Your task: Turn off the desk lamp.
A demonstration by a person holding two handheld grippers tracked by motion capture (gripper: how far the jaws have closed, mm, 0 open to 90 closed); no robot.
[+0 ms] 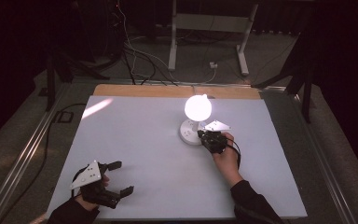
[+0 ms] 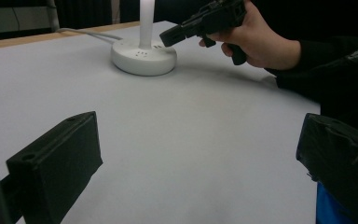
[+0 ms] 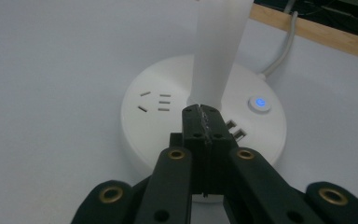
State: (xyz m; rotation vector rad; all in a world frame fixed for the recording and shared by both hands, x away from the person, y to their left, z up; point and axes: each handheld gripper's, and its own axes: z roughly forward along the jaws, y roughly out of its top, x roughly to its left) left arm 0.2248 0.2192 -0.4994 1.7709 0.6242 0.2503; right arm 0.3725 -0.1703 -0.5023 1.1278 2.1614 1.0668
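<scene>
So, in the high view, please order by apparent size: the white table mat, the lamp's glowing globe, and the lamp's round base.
1. White table mat, by far the largest.
2. and 3. Glowing globe and round base look alike; glare swells the globe, so I leave them unranked.

Smooth white plastic lamp base point(image 3: 168, 116), matt grey table point(image 1: 144, 154).

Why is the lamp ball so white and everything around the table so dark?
High view: the lit lamp glares to a blank white blob, so the camera leaves the room behind nearly black, with a bright streak on the table. Left gripper view: softer grey light, near jaws blurry. Right gripper view: the lamp's base is evenly lit, its blue button glowing.
</scene>
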